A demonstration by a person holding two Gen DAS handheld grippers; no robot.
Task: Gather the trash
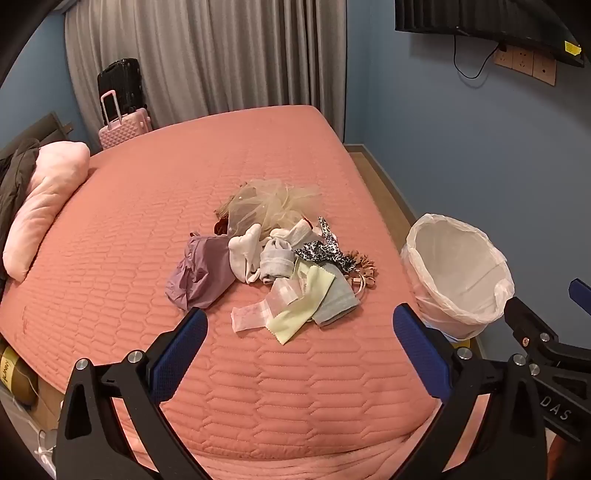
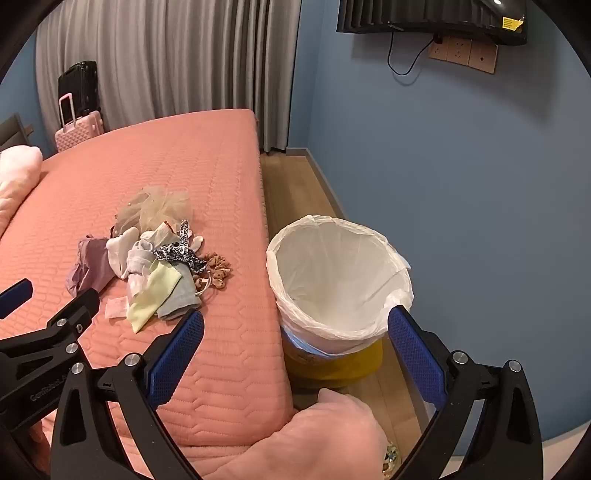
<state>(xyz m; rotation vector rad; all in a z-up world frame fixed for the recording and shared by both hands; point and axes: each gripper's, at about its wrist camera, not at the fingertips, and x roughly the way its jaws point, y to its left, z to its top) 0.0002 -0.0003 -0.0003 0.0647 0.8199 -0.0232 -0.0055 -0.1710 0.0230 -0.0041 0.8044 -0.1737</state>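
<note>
The trash is a loose heap of scraps (image 1: 280,258) in the middle of the salmon quilted bed (image 1: 147,229). Within it I can pick out a crumpled mauve bag (image 1: 201,273), white socks (image 1: 242,254), a pale yellow cloth (image 1: 301,312) lying over a grey one (image 1: 338,302), a clear plastic wrapper (image 1: 255,312) at the near edge, a leopard-print strip (image 1: 321,251), some tan hair ties (image 1: 364,269) and a bundle of cream tulle (image 1: 273,203) at the far side. Nothing in the heap touches me.

My left gripper (image 1: 299,354) hangs over the near part of the bed, tilted down toward the heap, its blue pads spread wide with only quilt between them. My right gripper (image 2: 295,354) is likewise wide apart and holds nothing; it looks down past the bed's corner at the bin (image 2: 340,280), which stands on the wooden floor (image 2: 295,192) just beside the mattress. The bin is yellow, lined with a white bag (image 2: 369,221) folded over its rim, and the liner looks bare inside.

Further out, a pink pillow (image 1: 48,206) lies at the bed's left side with a dark garment (image 1: 14,184) next to it. Two suitcases, one pink (image 1: 123,131) and one black (image 1: 120,83), stand before the grey curtain (image 1: 207,55). A dark screen (image 2: 432,16) hangs on the blue wall (image 2: 461,166) above a row of sockets (image 2: 463,51).
</note>
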